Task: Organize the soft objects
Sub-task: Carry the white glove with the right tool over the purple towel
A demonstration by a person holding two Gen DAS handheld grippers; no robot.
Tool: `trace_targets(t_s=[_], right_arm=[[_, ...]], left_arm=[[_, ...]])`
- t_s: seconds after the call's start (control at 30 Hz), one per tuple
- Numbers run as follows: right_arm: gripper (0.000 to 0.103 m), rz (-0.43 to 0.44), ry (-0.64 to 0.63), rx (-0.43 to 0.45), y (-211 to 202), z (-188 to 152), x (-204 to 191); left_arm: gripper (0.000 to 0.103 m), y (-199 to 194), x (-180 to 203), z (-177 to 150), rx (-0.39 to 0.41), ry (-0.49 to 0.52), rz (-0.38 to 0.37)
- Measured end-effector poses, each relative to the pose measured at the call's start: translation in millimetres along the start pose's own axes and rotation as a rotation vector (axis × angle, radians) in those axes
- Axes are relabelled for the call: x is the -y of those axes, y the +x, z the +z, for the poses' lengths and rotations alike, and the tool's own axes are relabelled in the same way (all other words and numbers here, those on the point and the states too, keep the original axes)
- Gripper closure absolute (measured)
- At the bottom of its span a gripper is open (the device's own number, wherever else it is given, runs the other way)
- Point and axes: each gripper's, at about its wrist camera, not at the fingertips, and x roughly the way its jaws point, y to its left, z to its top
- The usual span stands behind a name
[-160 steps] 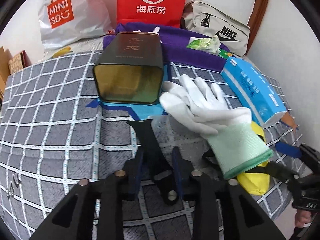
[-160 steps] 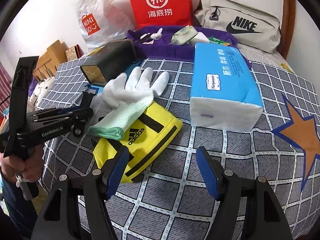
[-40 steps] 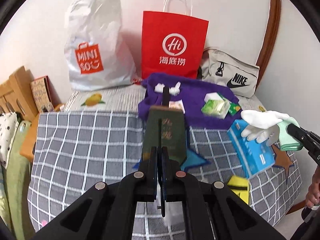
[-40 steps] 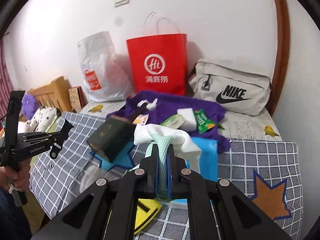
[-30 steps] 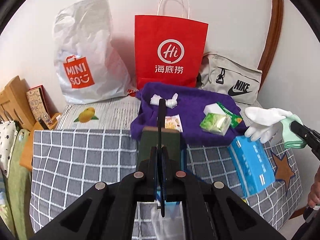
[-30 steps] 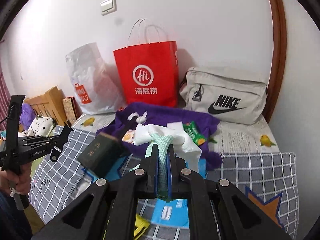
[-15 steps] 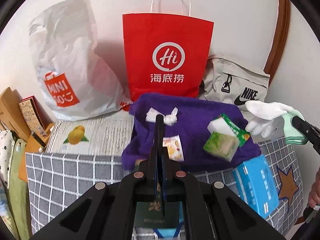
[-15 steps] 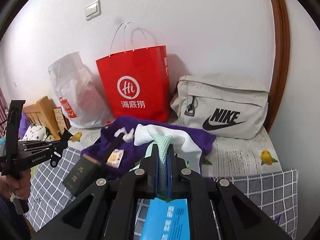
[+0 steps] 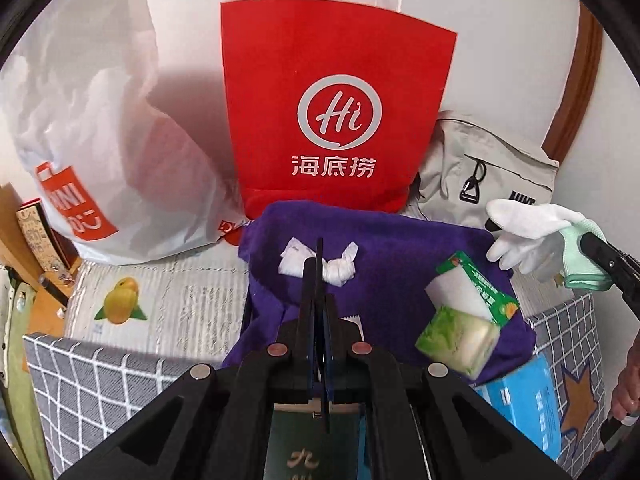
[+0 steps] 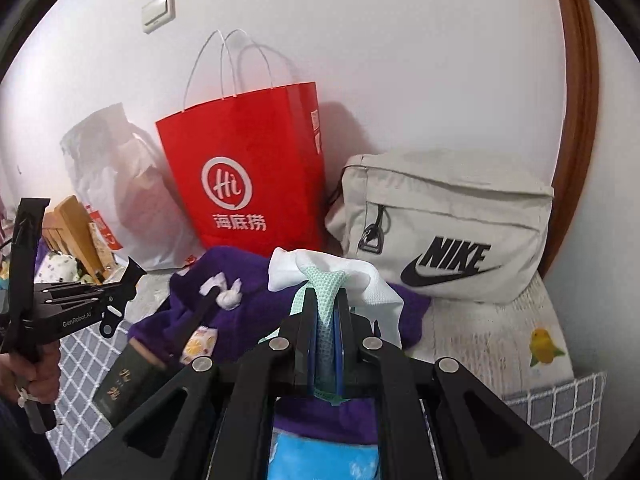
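My right gripper (image 10: pixel 323 312) is shut on the mint cuff of a white glove (image 10: pixel 340 276), held in the air over a purple cloth (image 10: pixel 192 304). The glove also shows at the right of the left wrist view (image 9: pixel 532 236). My left gripper (image 9: pixel 318 280) is shut on a thin black strap that sticks up between its fingers; it also shows at the left of the right wrist view (image 10: pixel 132 276). It hangs above the near edge of the purple cloth (image 9: pixel 392 248).
A red Hi paper bag (image 9: pixel 336 120), a white Miniso bag (image 9: pixel 88 140) and a grey Nike bag (image 10: pixel 444 236) stand against the wall. Tissue packs (image 9: pixel 464 320) and white scraps (image 9: pixel 336 268) lie on the cloth. A dark green tin (image 9: pixel 312 448) and blue tissue box (image 9: pixel 528 408) lie nearer.
Both grippers have moved forward toward the wall and the purple cloth, each still shut on what it holds. The bags look larger and nearer.
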Motion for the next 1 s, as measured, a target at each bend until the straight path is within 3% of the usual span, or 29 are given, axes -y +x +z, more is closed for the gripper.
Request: trace_targets(t_s=[0.33, 0.77, 0.9, 1.0], right_arm=[[0.096, -0.006, 0.010, -0.050, 48, 9, 12], [0.095, 0.028, -0.043, -0.287, 111, -17, 8], [0.093, 0.075, -0.046, -0.358, 123, -25, 7], [0.093, 0.073, -0.062, -0.364, 124, -27, 5]], left_arm=[[0.099, 48, 11, 16, -0.051, -0.007, -0.035], [0.099, 82, 10, 11, -0.119, 0.006, -0.035], [0.099, 88, 7, 8, -0.141, 0.001, -0.033], [0.099, 92, 8, 7, -0.156, 0.003, -0.039]])
